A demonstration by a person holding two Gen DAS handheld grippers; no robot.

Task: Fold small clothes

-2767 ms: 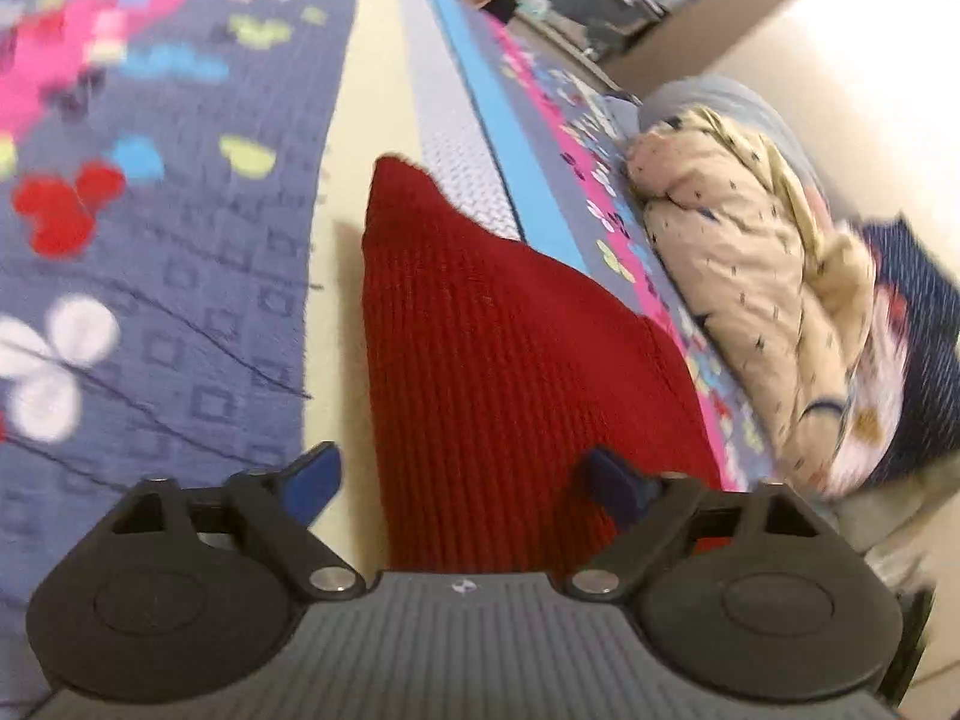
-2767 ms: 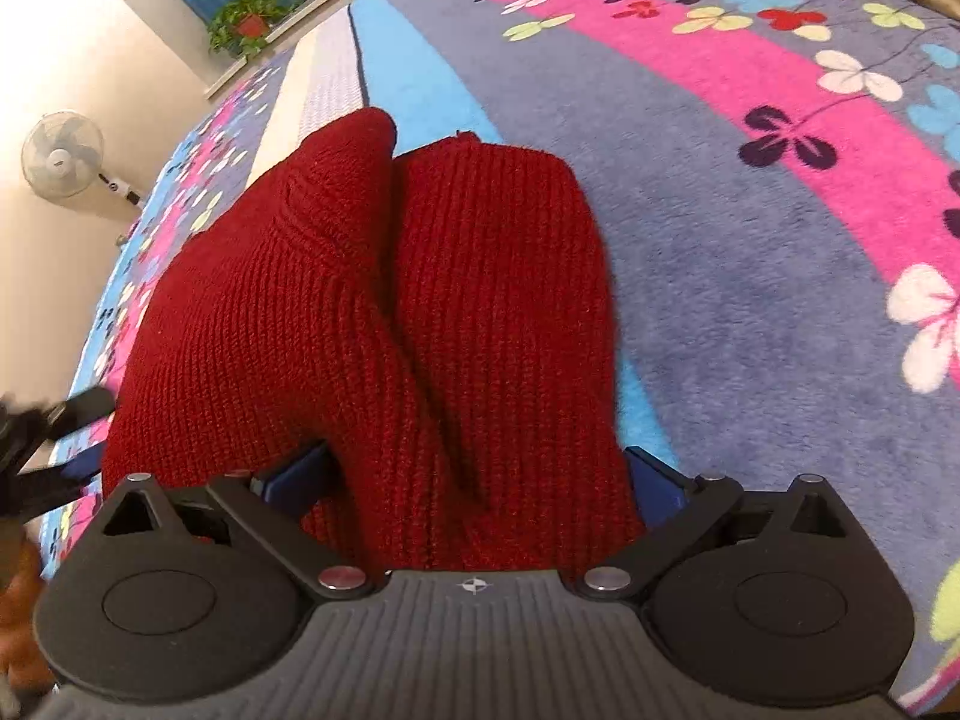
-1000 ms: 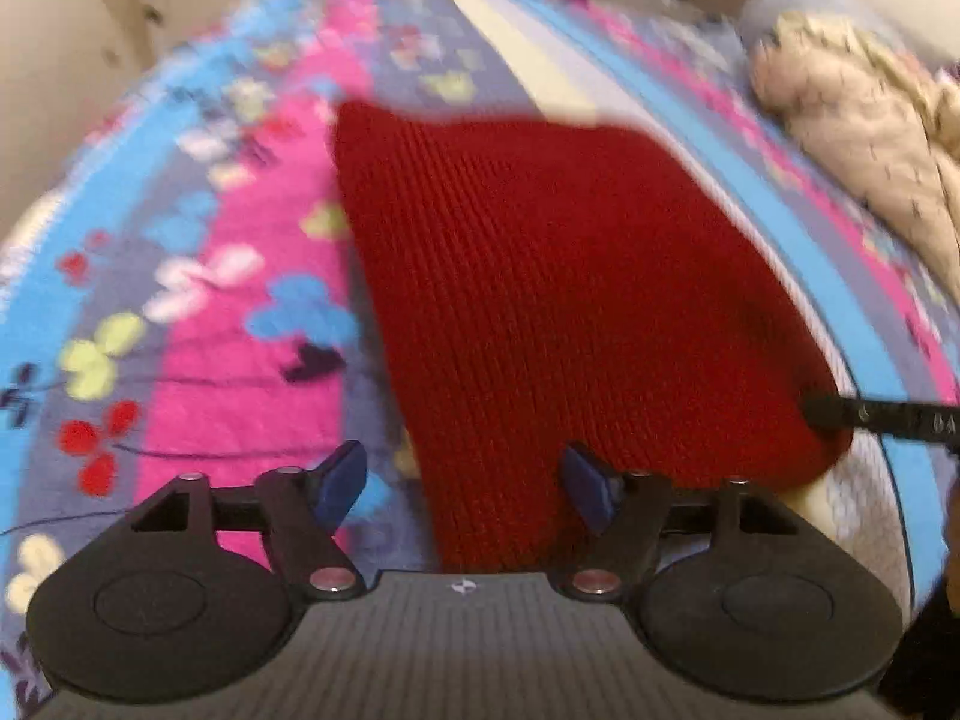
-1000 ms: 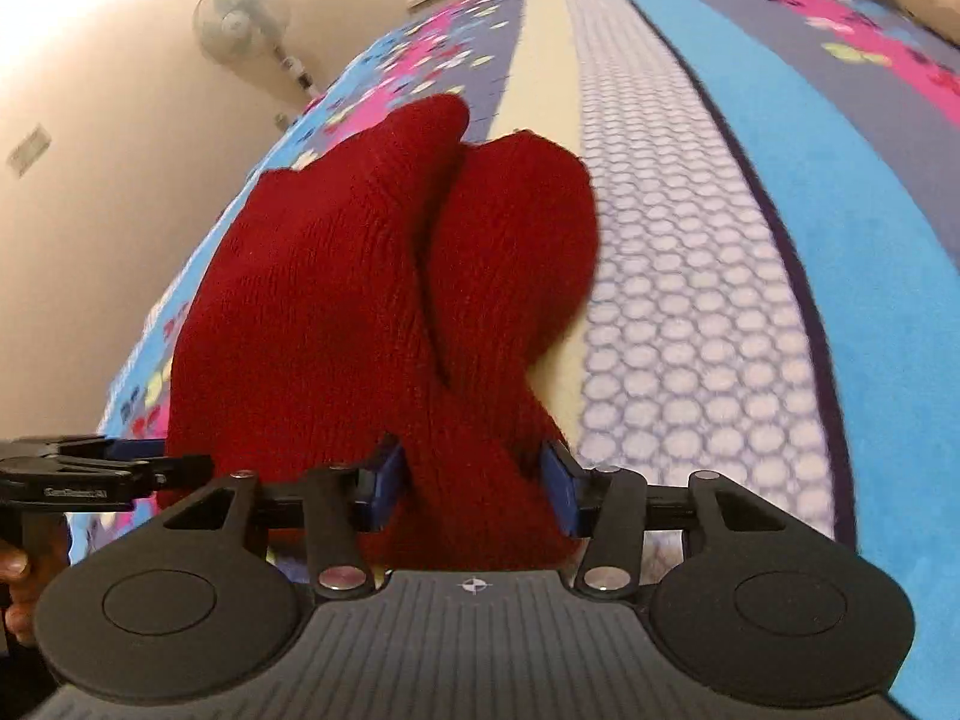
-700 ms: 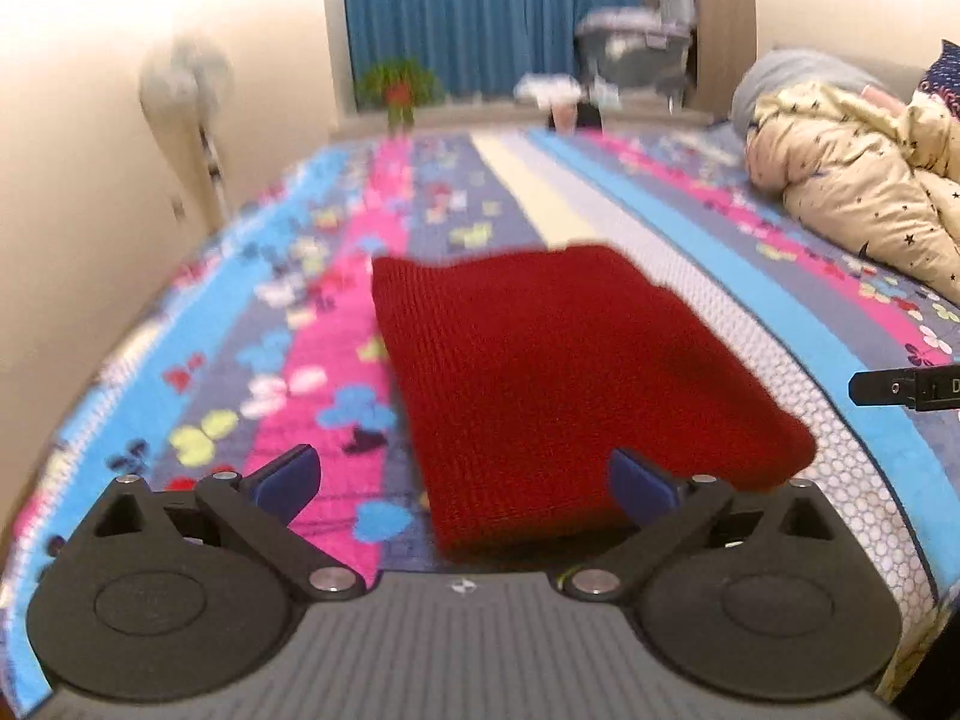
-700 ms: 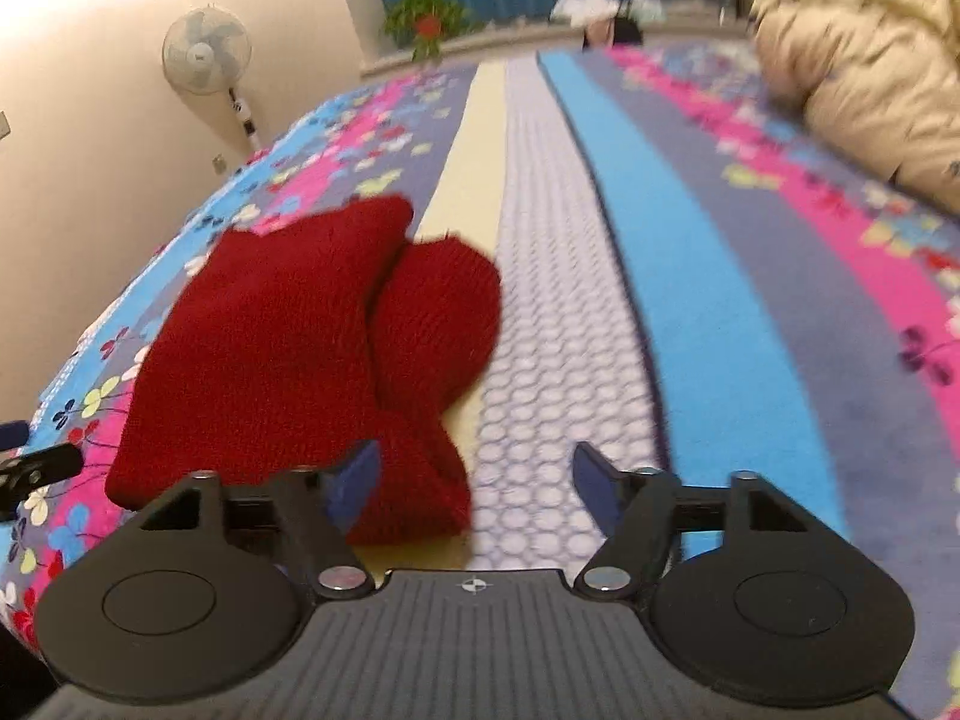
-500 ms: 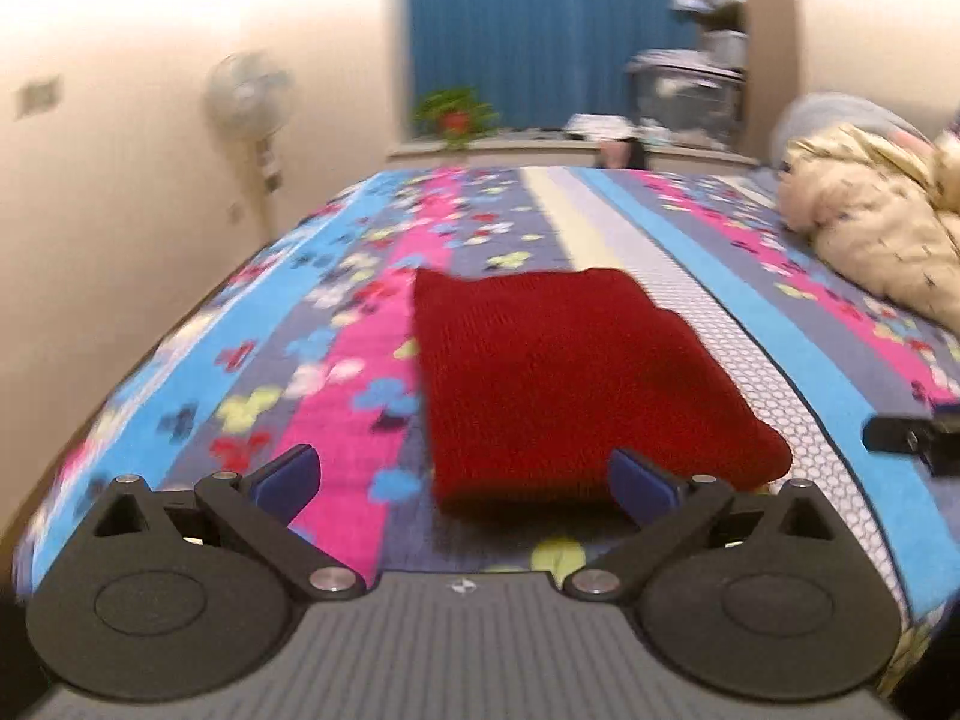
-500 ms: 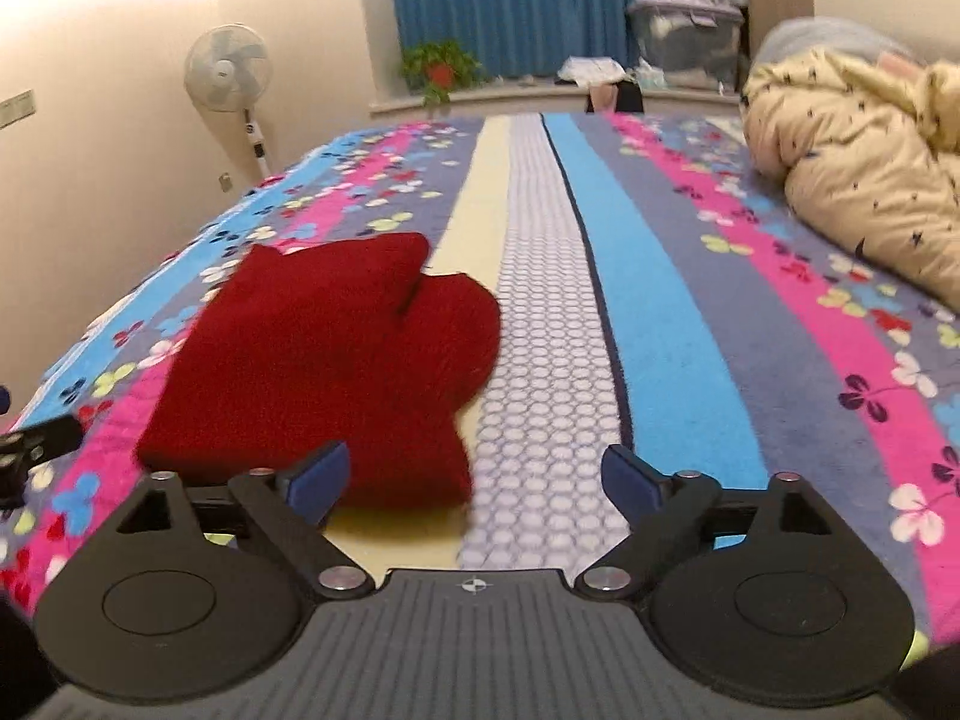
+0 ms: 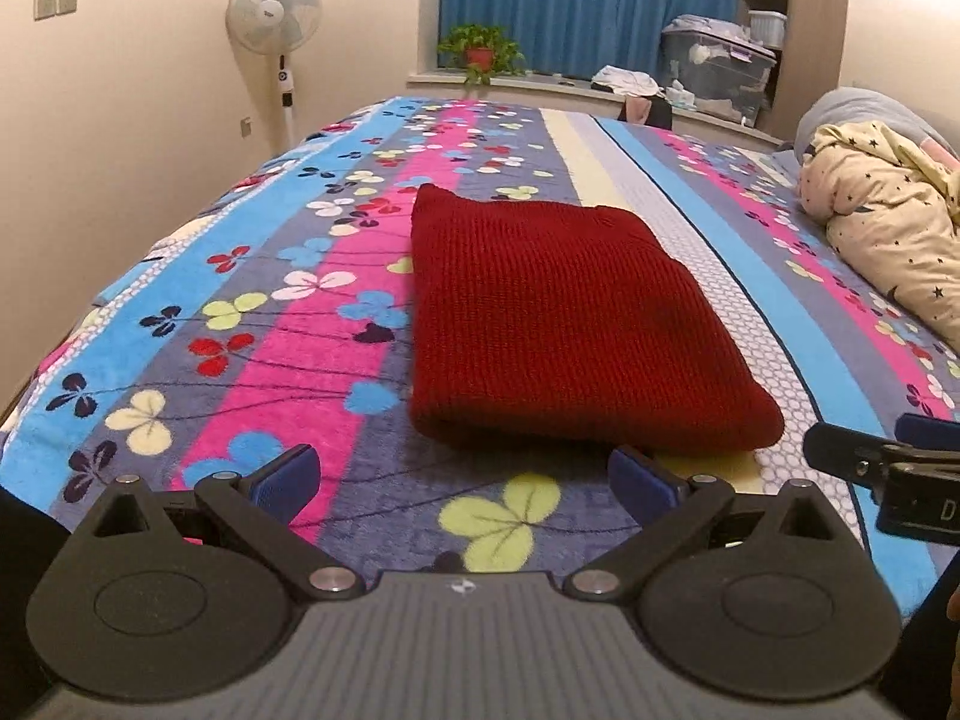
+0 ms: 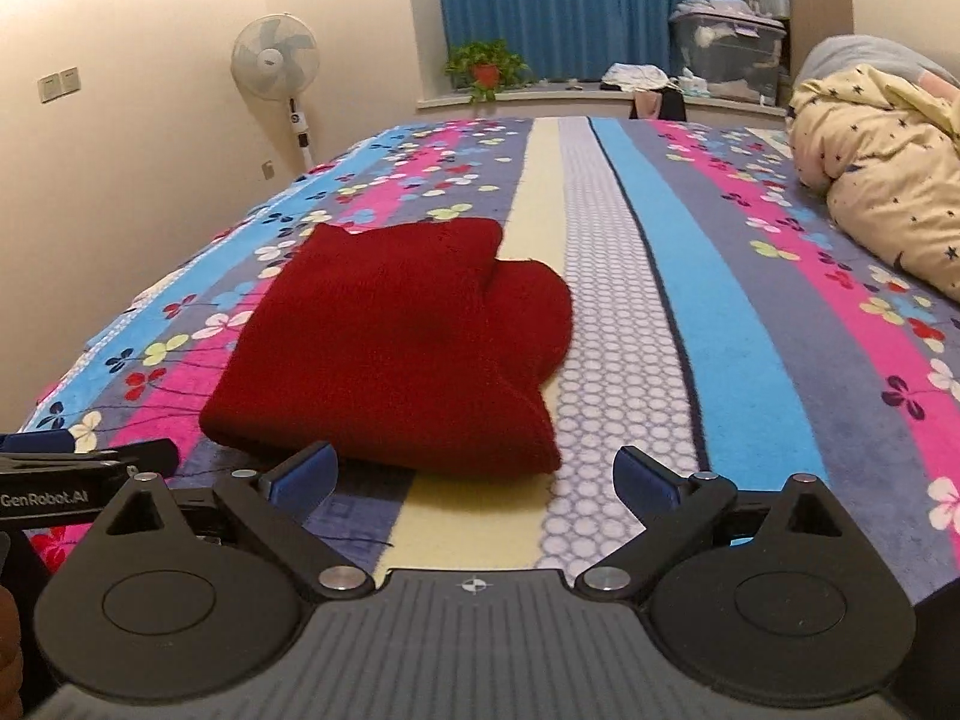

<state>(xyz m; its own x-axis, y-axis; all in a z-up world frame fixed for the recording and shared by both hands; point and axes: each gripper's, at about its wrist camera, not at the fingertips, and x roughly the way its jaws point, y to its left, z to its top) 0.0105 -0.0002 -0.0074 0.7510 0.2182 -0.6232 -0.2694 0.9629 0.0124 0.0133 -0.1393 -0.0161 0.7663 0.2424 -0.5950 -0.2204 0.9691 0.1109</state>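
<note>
Left gripper (image 9: 462, 474) gapes wide and empty; right gripper (image 10: 474, 474) is opening, nothing between its jaws. Folded red knit (image 9: 558, 324) lies on the bed (image 9: 252, 360) just ahead. Risk: bulky right-side lobe (image 10: 528, 312) could slump open if bumped.

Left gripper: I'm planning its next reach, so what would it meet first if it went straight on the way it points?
Probably the near folded edge of the red knit garment. The open left gripper holds nothing, with only bedspread between; depth is uncertain.
</note>
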